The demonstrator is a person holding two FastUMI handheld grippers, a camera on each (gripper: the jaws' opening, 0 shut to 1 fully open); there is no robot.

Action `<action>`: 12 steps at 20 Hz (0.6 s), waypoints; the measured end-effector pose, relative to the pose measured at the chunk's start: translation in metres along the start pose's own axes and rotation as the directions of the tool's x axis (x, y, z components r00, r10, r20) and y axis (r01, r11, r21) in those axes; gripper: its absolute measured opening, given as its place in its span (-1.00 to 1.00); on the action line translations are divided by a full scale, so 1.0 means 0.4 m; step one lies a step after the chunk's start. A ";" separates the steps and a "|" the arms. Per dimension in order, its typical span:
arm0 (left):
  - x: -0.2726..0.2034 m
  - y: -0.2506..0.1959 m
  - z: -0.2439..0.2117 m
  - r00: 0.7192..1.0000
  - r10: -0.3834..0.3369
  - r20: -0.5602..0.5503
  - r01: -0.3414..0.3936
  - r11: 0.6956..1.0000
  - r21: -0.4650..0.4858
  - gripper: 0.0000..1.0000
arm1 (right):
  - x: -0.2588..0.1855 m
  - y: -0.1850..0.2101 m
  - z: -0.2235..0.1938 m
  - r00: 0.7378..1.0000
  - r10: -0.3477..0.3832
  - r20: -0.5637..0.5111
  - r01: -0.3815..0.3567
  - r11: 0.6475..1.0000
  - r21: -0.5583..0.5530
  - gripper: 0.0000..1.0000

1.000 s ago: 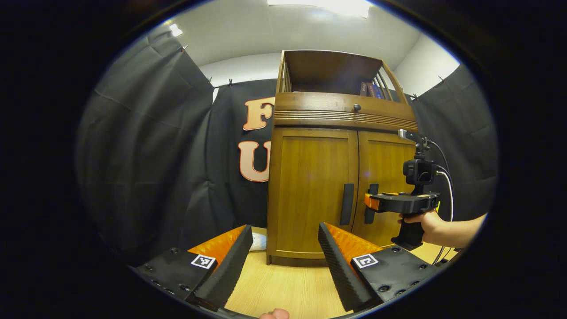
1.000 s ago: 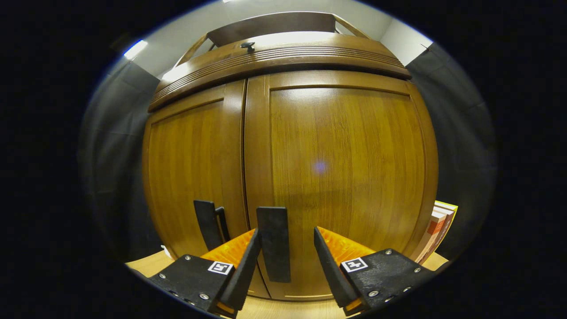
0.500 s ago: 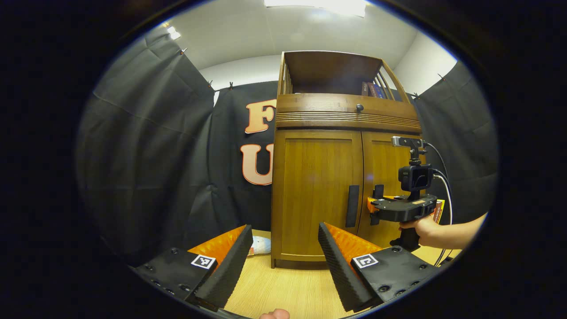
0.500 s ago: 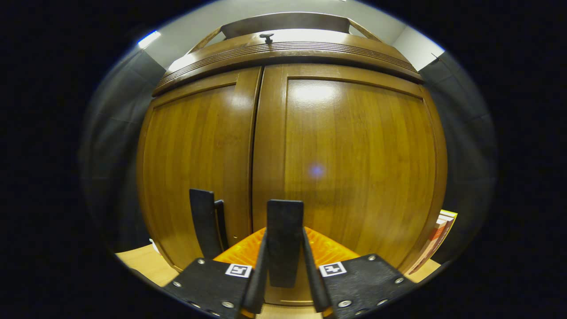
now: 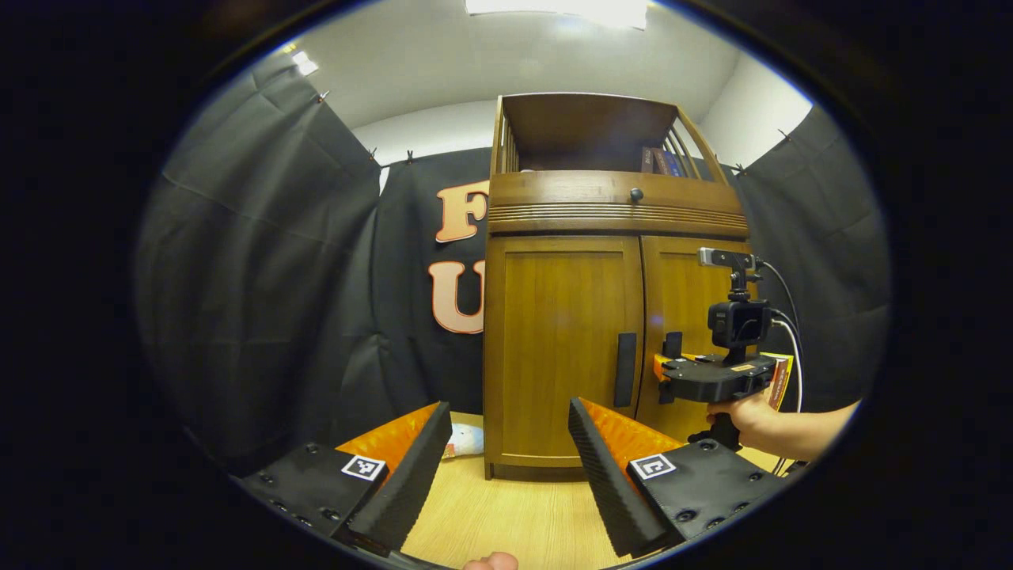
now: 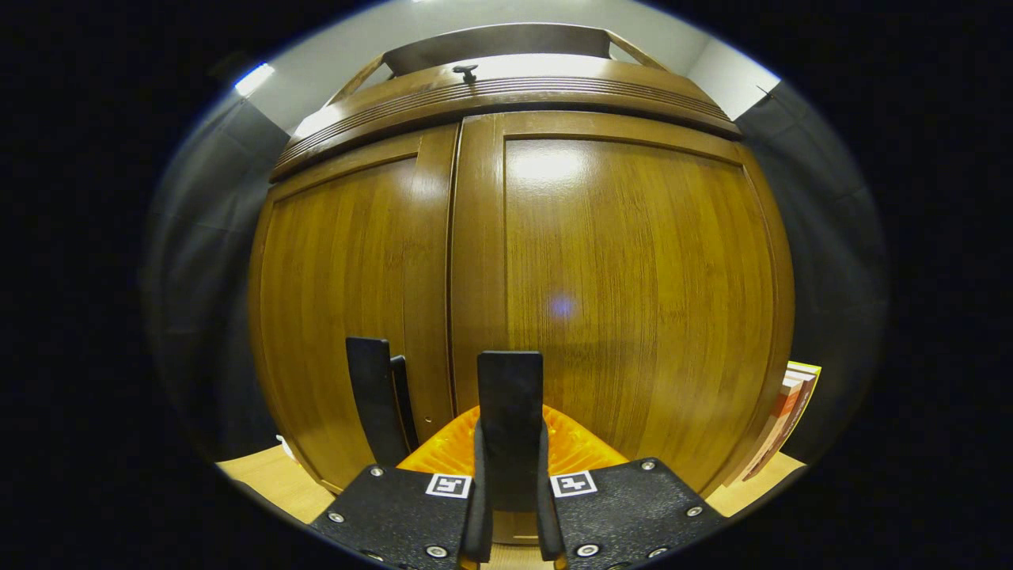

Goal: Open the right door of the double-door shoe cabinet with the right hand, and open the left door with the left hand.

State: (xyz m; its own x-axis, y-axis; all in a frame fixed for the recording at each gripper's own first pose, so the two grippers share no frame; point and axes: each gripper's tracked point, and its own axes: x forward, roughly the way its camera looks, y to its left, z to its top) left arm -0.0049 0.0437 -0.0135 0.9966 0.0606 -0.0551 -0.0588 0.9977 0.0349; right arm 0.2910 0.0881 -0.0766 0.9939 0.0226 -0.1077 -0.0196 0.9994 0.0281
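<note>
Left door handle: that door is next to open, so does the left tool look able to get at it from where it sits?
Probably yes. The left tool is open, with bare floor between it and the left door handle; the right tool grips the neighbouring handle, just beside.

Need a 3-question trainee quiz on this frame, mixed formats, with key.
1. True or false: the right gripper is shut on the right door handle.
2. Multiple choice. The left gripper is: A) shut on the left door handle; B) open, well back from the cabinet; C) pushing the drawer knob.
3. Fill in: both doors are ____.

Key
1. True: both fingers press the handle's sides in the right gripper view.
2. B: its fingers stand wide apart over the floor, nothing between them.
3. Closed: the left door and right door sit flush, with just a thin seam between them.
</note>
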 end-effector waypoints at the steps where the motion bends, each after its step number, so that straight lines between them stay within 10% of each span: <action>1: -0.001 -0.002 -0.001 1.000 -0.001 0.002 0.001 1.000 0.000 0.94 | -0.006 0.003 -0.004 1.000 0.007 -0.005 -0.007 1.000 0.003 -0.55; 12: -0.025 -0.045 0.005 1.000 -0.017 -0.001 0.017 1.000 -0.004 0.94 | -0.065 0.025 0.001 0.996 0.085 0.001 -0.085 0.995 0.055 -0.55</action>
State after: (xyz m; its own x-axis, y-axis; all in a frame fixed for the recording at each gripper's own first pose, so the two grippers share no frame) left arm -0.0139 0.0251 -0.0116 0.9975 0.0434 -0.0563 -0.0418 0.9987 0.0297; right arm 0.2651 0.0977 -0.0732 0.9887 0.1076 -0.1042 -0.0983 0.9910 0.0914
